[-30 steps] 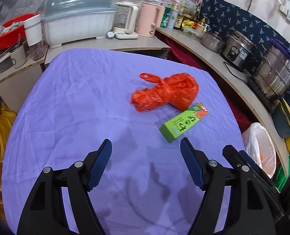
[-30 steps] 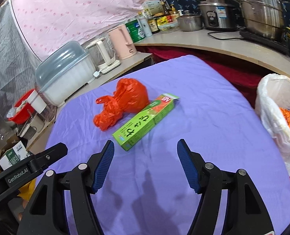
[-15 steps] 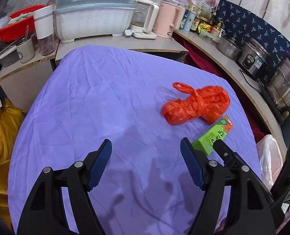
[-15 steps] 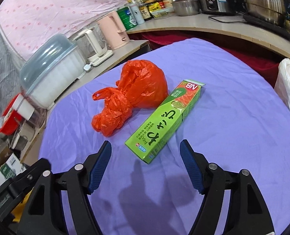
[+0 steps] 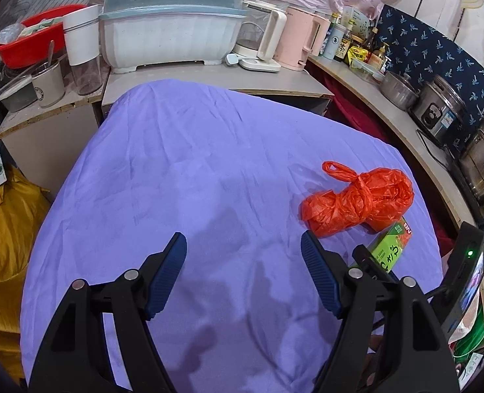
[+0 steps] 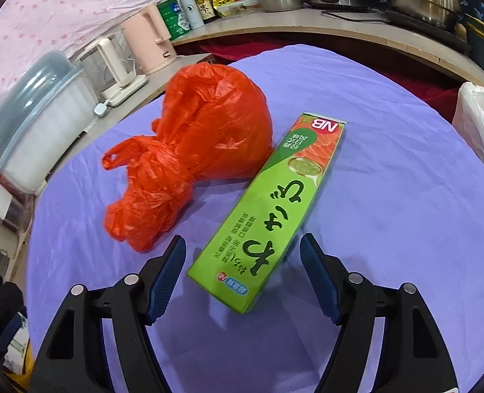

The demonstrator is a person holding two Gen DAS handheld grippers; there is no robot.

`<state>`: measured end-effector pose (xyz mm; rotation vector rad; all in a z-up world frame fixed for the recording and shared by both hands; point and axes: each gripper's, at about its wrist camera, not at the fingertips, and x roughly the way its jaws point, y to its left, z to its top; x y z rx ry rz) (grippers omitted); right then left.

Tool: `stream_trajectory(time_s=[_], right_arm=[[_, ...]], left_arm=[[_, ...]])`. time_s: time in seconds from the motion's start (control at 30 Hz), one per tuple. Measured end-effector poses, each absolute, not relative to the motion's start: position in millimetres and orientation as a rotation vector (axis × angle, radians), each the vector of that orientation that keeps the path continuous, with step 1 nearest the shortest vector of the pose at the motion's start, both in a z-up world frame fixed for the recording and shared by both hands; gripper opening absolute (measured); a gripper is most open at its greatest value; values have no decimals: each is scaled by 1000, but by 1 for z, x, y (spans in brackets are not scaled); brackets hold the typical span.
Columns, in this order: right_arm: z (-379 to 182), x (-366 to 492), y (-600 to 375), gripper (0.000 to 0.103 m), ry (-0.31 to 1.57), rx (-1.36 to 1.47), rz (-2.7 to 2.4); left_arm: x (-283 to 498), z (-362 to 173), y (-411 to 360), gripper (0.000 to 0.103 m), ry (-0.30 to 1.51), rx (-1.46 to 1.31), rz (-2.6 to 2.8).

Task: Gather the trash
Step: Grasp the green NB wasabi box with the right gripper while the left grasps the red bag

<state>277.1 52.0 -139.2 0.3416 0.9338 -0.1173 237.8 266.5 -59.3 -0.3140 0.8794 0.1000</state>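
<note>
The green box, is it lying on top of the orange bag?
No, the green box lies flat on the purple cloth beside the orange bag.

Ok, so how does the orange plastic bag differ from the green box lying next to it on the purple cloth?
The orange bag is soft, crinkled and knotted into a rounded bundle; the green box is rigid, long and straight-edged. The bag is plain, while the box carries printed lettering and a picture. The near end of the box lies between the open fingers of the right tool; the bag sits off to their left. Both rest on the purple cloth, side by side.
</note>
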Motion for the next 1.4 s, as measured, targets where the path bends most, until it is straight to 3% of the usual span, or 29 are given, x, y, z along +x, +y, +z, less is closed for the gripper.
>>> stream_trajectory(time_s=[0.33,0.47,1.0,1.2,1.33,1.4], right_arm=[[-140,264,2,46,953,302,-64],[-139,250,-31,38,961,330,-69],[-139,244,-70,38,987,340,-40],[-141,254,-61,42,979,311,-9],[-143,259,-57,42,974,294,-15],[-142,259,-57,41,975,289,-16]], left_arm=[[270,-67,223,69,886,-245,-2],[286,-76,198,74,890,-184,-63],[342,-121,142,79,918,-6,-190],[339,-126,130,57,932,-12,-200],[330,-124,126,27,951,-26,-212],[325,-123,126,24,961,-38,-204]])
